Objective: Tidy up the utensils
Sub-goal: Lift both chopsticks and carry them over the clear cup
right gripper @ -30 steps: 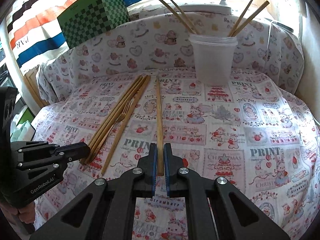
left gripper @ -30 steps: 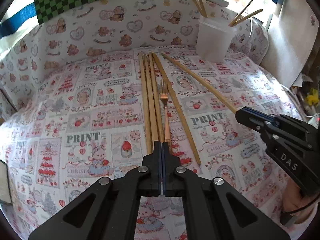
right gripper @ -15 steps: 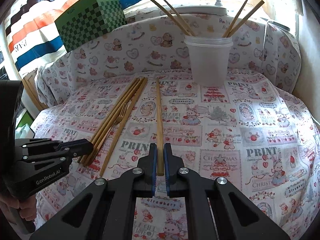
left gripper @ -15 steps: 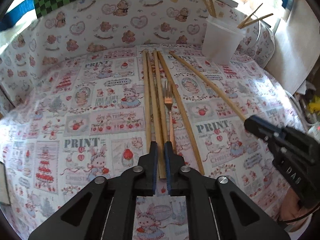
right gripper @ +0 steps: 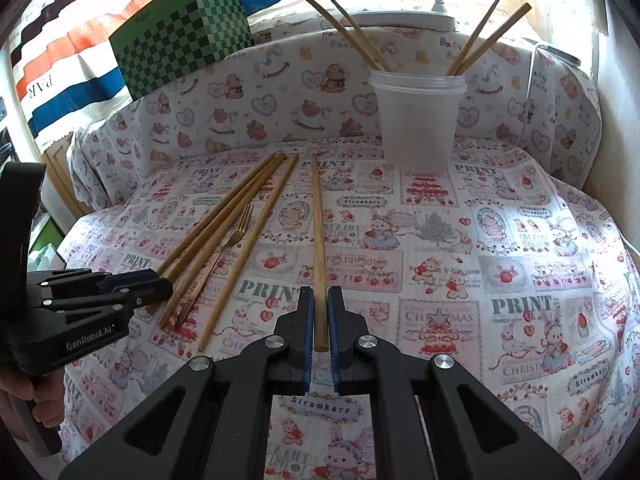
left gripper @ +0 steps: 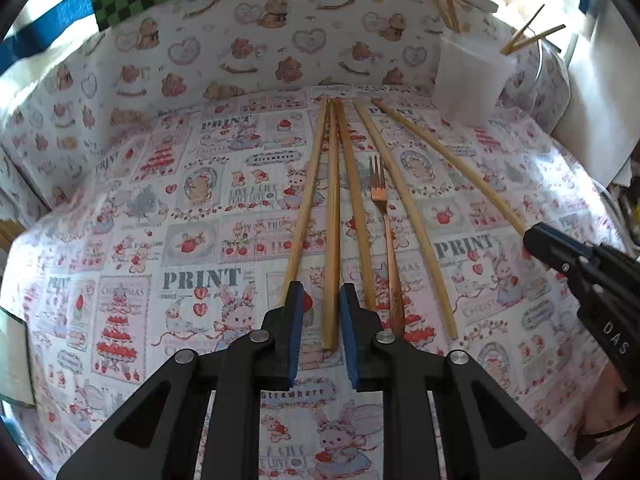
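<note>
Loose chopsticks (left gripper: 332, 220) and fork (left gripper: 386, 236) flat on worktop before the cup (right gripper: 416, 120); right gripper (right gripper: 320, 336) clamped on one stick's near end, left gripper (left gripper: 322, 320) fingers just parted around another; light, stiff, roll-prone

Both my wrist cams sit low and close over the printed tablecloth (left gripper: 200, 280), tilted down, facing the far plastic cup (right gripper: 416, 120). Left cam sits left of right; both share the chopsticks (left gripper: 331, 220) and copper fork (right gripper: 236, 232).
</note>
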`<state>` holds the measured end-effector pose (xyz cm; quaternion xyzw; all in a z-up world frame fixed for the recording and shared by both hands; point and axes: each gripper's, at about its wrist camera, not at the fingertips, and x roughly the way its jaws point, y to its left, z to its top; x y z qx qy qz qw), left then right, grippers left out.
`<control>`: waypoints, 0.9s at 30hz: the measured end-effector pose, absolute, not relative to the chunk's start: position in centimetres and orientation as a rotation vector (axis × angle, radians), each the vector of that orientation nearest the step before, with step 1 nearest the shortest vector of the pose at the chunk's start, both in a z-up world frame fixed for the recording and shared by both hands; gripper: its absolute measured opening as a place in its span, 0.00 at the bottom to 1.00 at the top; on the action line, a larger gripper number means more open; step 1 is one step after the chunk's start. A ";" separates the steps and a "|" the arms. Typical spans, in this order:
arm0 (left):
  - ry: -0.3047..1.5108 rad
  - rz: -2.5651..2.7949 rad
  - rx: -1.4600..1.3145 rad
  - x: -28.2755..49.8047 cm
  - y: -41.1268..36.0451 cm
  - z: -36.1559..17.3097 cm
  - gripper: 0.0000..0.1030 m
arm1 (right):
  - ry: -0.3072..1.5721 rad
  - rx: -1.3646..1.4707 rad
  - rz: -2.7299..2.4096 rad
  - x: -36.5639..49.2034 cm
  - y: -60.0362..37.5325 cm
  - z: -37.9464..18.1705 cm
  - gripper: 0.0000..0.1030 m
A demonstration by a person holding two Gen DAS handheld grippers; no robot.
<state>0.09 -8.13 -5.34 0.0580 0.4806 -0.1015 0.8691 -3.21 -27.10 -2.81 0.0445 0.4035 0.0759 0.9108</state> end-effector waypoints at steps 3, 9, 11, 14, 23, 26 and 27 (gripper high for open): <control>1.002 -0.228 0.121 0.2 -8.3 -5.4 0.17 | 0.839 0.096 0.155 -3.2 -27.1 -2.9 0.08; 0.989 -0.238 0.044 0.2 -7.2 -5.5 0.06 | 0.849 0.088 0.148 -3.1 -27.1 -3.2 0.08; 0.973 -0.252 0.044 -0.2 -7.1 -5.2 0.06 | 0.823 0.087 0.142 -3.3 -27.2 -3.0 0.08; 0.868 -0.253 0.070 -1.8 -7.0 -2.9 0.06 | 0.751 0.121 0.160 -3.8 -27.9 -1.8 0.08; 0.621 -0.278 0.027 -5.7 -4.8 5.8 0.06 | 0.597 0.215 0.223 -6.8 -30.5 4.1 0.08; 0.603 -0.282 0.000 -5.7 -4.1 7.2 0.06 | 0.517 0.182 0.206 -7.9 -30.7 6.6 0.08; 0.596 -0.276 -0.004 -5.7 -3.8 7.4 0.06 | 0.503 0.178 0.202 -8.0 -30.8 7.3 0.08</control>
